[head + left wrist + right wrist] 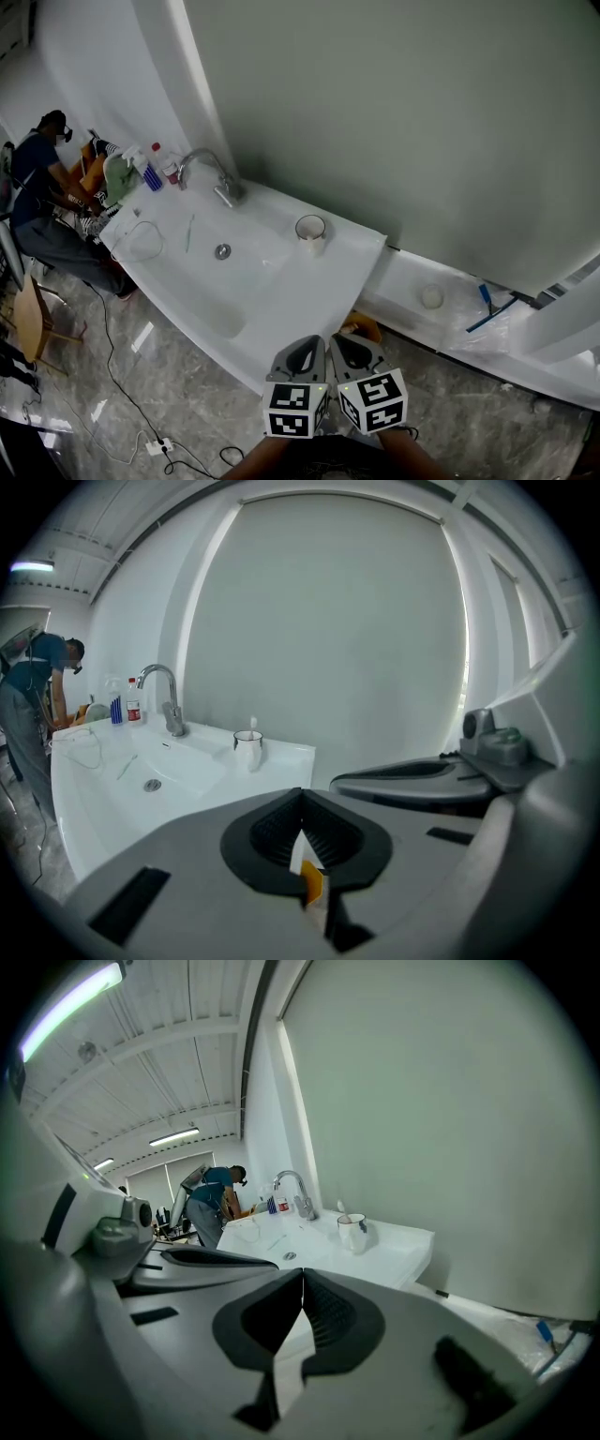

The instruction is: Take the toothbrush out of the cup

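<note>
Both tongs are closed and empty. The left tongs (pixel 301 797) have their jaws pressed together at the tip, and so do the right tongs (pixel 302 1283). In the head view the two sit side by side low in the frame, left tongs (pixel 305 353) and right tongs (pixel 353 352), over the grey marbled floor (pixel 178 394) and well short of the cup.

The toothbrush (pixel 253 724) stands in the cup (pixel 248 748), with only its pale head showing above the rim. It shows the same way in the right gripper view, toothbrush (pixel 341 1207) in cup (pixel 353 1232).

The white cup (pixel 310 232) stands on the white worktop (pixel 352 248) near its right end, close to the grey-green wall (pixel 394 122). Left of the cup lies the basin (pixel 211 286) with its drain (pixel 222 251), and behind it the curved tap (pixel 208 167). Bottles (pixel 155 172) stand at the far left end, and beyond them a person (pixel 37 192) bends over.
</note>
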Motion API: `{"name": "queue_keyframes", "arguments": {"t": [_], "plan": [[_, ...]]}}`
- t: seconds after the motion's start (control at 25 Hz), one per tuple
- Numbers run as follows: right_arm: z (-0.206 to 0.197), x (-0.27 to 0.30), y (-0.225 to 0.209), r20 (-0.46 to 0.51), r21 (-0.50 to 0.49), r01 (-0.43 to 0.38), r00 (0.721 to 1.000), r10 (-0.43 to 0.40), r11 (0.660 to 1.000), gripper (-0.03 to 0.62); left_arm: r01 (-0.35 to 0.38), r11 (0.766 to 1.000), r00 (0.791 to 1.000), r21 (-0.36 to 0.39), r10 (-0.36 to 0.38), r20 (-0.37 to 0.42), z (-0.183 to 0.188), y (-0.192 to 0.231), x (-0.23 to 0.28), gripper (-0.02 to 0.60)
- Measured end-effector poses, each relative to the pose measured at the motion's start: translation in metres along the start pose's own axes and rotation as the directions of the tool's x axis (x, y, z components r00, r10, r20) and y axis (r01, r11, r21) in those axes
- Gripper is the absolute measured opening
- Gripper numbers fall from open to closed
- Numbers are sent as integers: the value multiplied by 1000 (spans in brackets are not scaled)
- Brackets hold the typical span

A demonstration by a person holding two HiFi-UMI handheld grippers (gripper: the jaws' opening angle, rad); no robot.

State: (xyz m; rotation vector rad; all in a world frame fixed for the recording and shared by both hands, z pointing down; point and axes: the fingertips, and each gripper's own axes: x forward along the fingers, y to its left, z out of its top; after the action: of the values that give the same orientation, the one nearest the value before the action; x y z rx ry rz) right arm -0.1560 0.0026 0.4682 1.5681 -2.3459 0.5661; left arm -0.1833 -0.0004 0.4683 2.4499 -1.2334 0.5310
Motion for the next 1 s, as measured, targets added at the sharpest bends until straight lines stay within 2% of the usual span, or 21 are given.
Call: {"name": "queue_keyframes", "arguments": {"t": [0.28,0.64,1.0], "plan": [[20,29,15,5,-23,24,1000,-24,999,11,22,1000,1000,-8,-22,22,15,36,4,9],[32,39,10,8,-29,60,998,-60,998,11,62,998,998,-18,-61,30,26,42,12,9],[43,54,-19,10,-23,40,999,-40,999,11,25,999,999,-33,-23,37,40,47,40,9]]}}
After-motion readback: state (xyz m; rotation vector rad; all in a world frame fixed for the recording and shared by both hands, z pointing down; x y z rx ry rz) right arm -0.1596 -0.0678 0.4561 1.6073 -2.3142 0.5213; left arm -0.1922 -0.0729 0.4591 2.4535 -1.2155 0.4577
